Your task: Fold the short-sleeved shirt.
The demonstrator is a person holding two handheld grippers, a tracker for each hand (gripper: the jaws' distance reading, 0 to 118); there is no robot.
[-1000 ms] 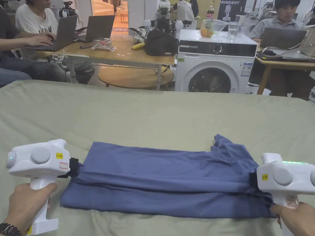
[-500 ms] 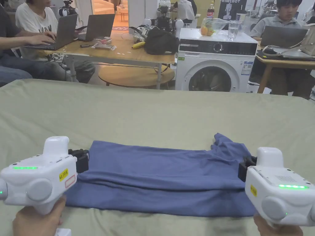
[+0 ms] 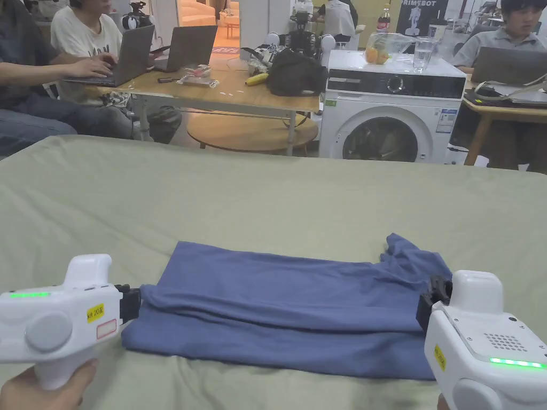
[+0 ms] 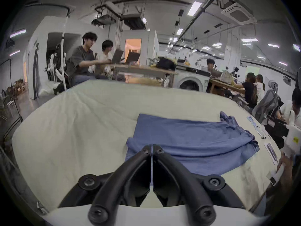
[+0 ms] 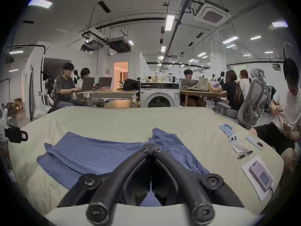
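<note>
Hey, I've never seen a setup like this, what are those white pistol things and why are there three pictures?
A person holds two white hand tools, each ending in black pinching jaws. One picture comes from a camera on the person's head; the round ones come from cameras riding on each tool. A blue shirt, already folded lengthwise, lies on a pale green cover. The left gripper and right gripper both have their jaws closed, one at each end of the shirt; whether they pinch cloth isn't clear.

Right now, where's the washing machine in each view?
Head view: washing machine upper right, beyond the bed.
Left gripper view: right of centre, behind the blue shirt.
Right gripper view: centre, past the bed.
Shared landmark: the black bag to its left.
</note>
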